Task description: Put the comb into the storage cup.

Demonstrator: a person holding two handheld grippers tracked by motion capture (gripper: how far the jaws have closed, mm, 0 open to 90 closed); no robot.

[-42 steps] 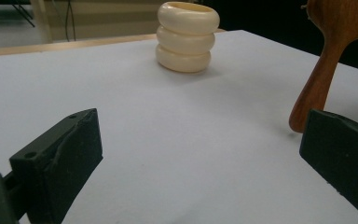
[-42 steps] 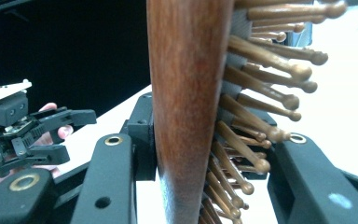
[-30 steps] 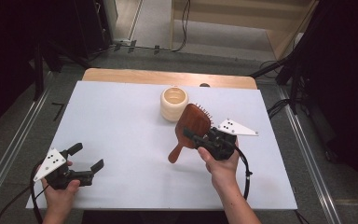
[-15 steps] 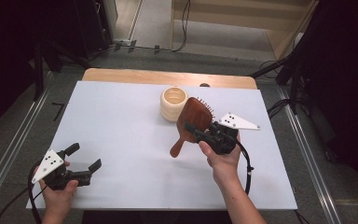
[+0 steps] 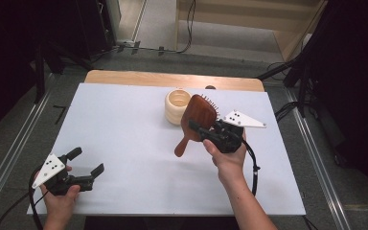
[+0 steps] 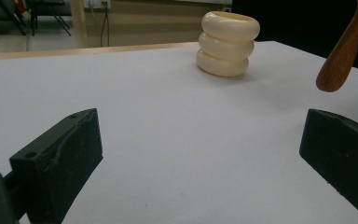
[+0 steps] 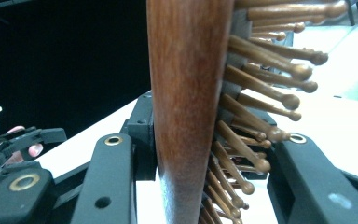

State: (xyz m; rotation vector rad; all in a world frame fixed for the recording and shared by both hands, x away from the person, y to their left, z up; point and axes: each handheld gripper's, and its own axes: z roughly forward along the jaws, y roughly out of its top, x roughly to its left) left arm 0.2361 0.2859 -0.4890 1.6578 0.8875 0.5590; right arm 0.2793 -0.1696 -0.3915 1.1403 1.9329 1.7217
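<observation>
While the right gripper [image 5: 199,128] is clamping a wooden hairbrush [image 5: 197,117] by its paddle head, the brush is hanging clear of the white table [image 5: 124,124], with its handle slanting down toward the person's side and its rounded end hovering above the surface. In the high view the brush's smooth brown back is facing the camera and a few bristle tips are poking out along the far edge of the head. Just beside the head, on the far side, a cream ribbed cup [image 5: 176,106] is standing upright near the far edge of the table; whether brush and cup are touching is hard to tell from above. From the right gripper view, the jaws are pressing on both sides of the brush [image 7: 186,107], one against the wooden back and one in among the ball-tipped wooden pins [image 7: 261,84].

Over at the near left corner of the table, the left gripper [image 5: 88,165] is sitting low in the person's hand with its jaws spread wide and nothing between them. In the left gripper view, the cup [image 6: 227,44] is standing well beyond the two black jaws, and the handle end of the brush [image 6: 342,51] is dangling at the upper right, off the surface.
</observation>
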